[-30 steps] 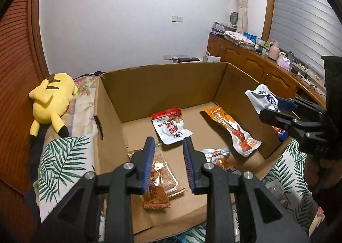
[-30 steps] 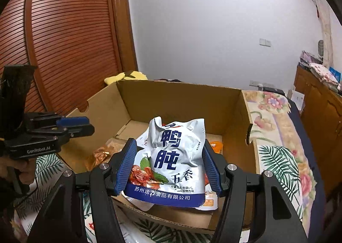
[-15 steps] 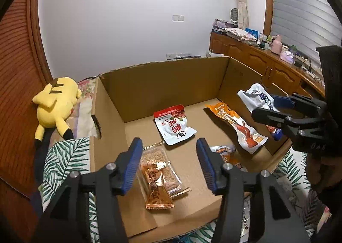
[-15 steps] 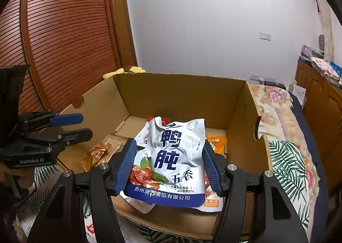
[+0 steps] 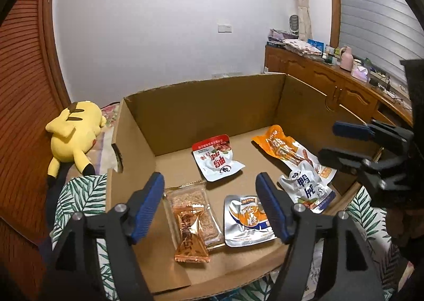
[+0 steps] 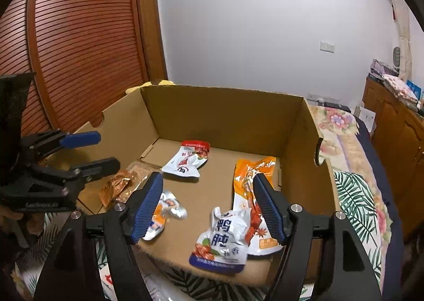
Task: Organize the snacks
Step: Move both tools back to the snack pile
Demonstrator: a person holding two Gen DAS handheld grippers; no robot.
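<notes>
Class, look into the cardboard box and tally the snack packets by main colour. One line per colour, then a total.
White-and-blue packets: 1
White-and-red packets: 1
Silver-and-orange packets: 1
Long orange packets: 1
Small orange wrappers: 1
Clear packets with brown contents: 1
Total: 6 packets in the cardboard box

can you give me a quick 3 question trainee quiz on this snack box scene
1. True or false: the right gripper is clamped on a snack packet.
2. Which packet lies partly on the long orange packet? A) red-topped white packet B) white and blue pouch C) small orange candy wrapper
3. What soft toy lies outside the cardboard box?

Key
1. False: its jaws are opening, nothing pressed between them.
2. B, the white and blue pouch.
3. A yellow plush toy, on the bed by the box's left wall.
</notes>
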